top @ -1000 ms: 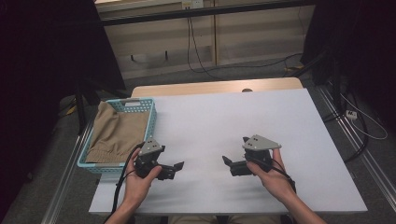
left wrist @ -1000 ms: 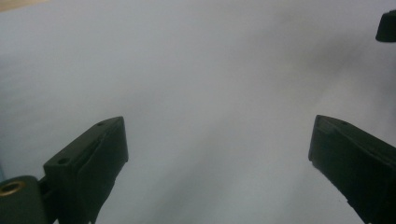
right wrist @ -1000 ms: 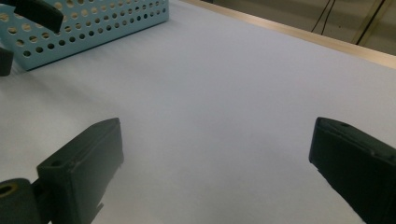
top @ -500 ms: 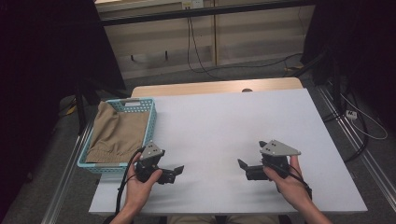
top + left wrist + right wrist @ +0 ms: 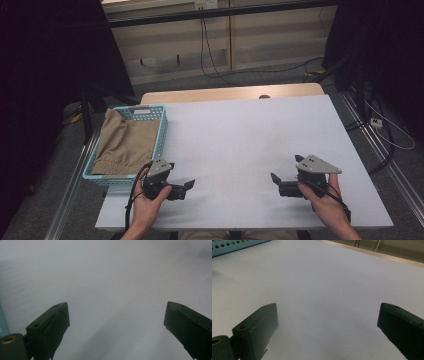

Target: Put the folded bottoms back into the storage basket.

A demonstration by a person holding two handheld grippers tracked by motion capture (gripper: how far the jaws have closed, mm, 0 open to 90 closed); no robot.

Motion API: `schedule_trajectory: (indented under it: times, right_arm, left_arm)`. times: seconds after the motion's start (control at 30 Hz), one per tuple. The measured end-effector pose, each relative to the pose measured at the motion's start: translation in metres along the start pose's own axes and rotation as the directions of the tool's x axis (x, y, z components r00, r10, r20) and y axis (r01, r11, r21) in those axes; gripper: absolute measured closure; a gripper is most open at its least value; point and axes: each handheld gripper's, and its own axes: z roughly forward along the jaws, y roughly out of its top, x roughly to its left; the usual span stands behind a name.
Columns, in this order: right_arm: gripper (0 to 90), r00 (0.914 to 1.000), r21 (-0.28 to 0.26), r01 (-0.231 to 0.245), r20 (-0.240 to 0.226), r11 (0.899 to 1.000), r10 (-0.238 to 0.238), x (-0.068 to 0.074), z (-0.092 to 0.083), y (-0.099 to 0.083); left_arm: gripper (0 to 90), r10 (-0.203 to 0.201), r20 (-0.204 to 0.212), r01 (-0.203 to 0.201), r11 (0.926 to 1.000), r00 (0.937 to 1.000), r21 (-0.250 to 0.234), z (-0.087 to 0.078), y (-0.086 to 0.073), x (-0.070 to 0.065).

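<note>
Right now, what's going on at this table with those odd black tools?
A person sits at a white table with a two-jaw tool in each hand. The left gripper and the right gripper both rest low near the table's front edge, pointing toward each other, jaws wide open and holding nothing. A light blue basket with a folded tan cloth in it sits at the table's left edge, close to the left gripper. Neither tool touches it.

no readable text, no labels or numbers (nothing legible on any surface)
</note>
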Motion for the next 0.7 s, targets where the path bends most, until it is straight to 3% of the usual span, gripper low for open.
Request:
schedule_trajectory:
  times: [0.23,0.37,0.53,0.7]
  right_arm:
    - [3.0,0.9994,-0.005,-0.015,0.030,1.000,0.015,-0.007,-0.010,-0.009]
    - [3.0,0.9982,-0.005,-0.039,0.046,0.999,0.039,-0.011,-0.018,-0.019]
    - [2.7,0.9954,-0.031,-0.069,0.065,0.997,0.071,-0.014,-0.026,-0.029]
    - [1.6,0.9948,-0.056,-0.069,0.071,0.996,0.073,-0.014,-0.032,-0.030]
  left_arm:
    - [6.6,0.000,-0.002,0.000,1.0000,1.0000,-0.001,0.003,-0.004,-0.003]
    - [6.5,-0.020,0.008,0.020,0.9998,0.9998,0.000,0.005,-0.006,-0.003]
    - [6.1,-0.031,0.006,0.031,0.9995,0.9995,-0.010,0.006,-0.008,-0.004]
    - [6.0,-0.033,0.004,0.033,0.9992,0.9994,-0.023,0.005,-0.008,-0.005]
